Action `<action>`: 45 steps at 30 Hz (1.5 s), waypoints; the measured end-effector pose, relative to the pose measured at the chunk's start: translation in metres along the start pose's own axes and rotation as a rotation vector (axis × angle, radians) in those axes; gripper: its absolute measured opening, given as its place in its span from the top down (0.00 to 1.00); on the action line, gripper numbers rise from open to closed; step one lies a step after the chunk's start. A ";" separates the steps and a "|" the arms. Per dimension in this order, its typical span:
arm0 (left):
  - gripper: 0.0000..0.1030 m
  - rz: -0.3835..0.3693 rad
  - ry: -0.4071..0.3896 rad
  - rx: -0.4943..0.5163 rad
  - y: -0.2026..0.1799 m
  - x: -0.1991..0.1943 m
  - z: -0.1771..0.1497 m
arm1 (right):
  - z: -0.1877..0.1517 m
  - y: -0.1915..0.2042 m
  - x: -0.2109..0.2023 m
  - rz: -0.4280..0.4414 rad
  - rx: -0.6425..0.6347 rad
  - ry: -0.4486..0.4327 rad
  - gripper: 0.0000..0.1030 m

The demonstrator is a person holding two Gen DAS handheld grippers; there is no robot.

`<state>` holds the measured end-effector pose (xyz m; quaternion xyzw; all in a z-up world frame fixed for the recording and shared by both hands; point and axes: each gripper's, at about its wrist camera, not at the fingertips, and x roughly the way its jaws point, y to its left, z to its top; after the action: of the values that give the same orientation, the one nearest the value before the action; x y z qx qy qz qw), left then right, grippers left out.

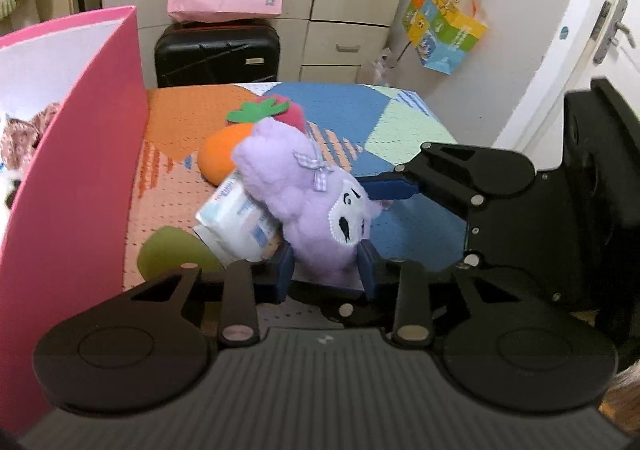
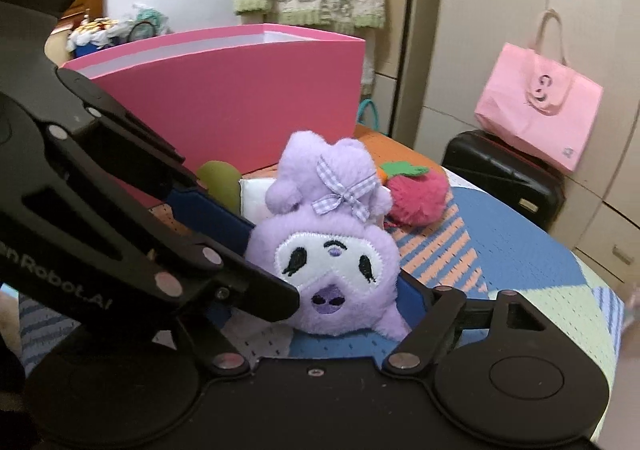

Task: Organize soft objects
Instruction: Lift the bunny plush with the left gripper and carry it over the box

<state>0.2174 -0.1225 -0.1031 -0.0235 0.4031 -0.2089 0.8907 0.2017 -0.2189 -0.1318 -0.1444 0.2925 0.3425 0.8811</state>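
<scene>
Patchwork bedding covers the bed [image 1: 400, 121] where the left gripper [image 1: 326, 270] has its jaws pinching the purple plush [image 1: 312, 201], apparently to carry it to the pink box [image 1: 80, 169], while the right gripper [image 2: 328, 274] stands with jaws spread beside it.

Free room and obstacles. The pink box [image 1: 76, 153] walls off the left edge of the patchwork mat [image 1: 360, 117]. Orange plush [image 1: 218, 157], strawberry plush [image 1: 294, 113], tissue pack [image 1: 236, 217] and green plush [image 1: 168, 250] crowd the lane beside it. The mat's blue and mint patches lie bare toward the far edge.
</scene>
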 end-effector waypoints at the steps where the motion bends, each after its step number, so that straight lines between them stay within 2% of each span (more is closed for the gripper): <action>1: 0.69 -0.007 -0.002 -0.002 0.000 -0.001 -0.001 | -0.001 0.002 -0.002 -0.013 0.009 -0.003 0.22; 10: 0.69 -0.043 0.001 0.022 -0.008 -0.011 -0.009 | -0.009 0.018 -0.017 -0.115 0.125 -0.026 0.23; 24: 0.69 -0.098 0.038 0.073 -0.022 -0.046 -0.028 | -0.023 0.053 -0.050 -0.159 0.306 -0.029 0.23; 36: 0.69 -0.120 0.072 0.075 -0.023 -0.080 -0.051 | -0.019 0.101 -0.073 -0.205 0.279 0.017 0.23; 41: 0.70 -0.116 0.087 0.084 -0.020 -0.098 -0.059 | -0.010 0.127 -0.079 -0.228 0.191 0.036 0.23; 45: 0.69 -0.124 0.129 0.082 -0.011 -0.116 -0.062 | 0.001 0.148 -0.086 -0.207 0.147 0.050 0.23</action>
<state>0.1001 -0.0793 -0.0603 0.0014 0.4484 -0.2808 0.8486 0.0493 -0.1560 -0.0868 -0.1172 0.3222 0.2235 0.9124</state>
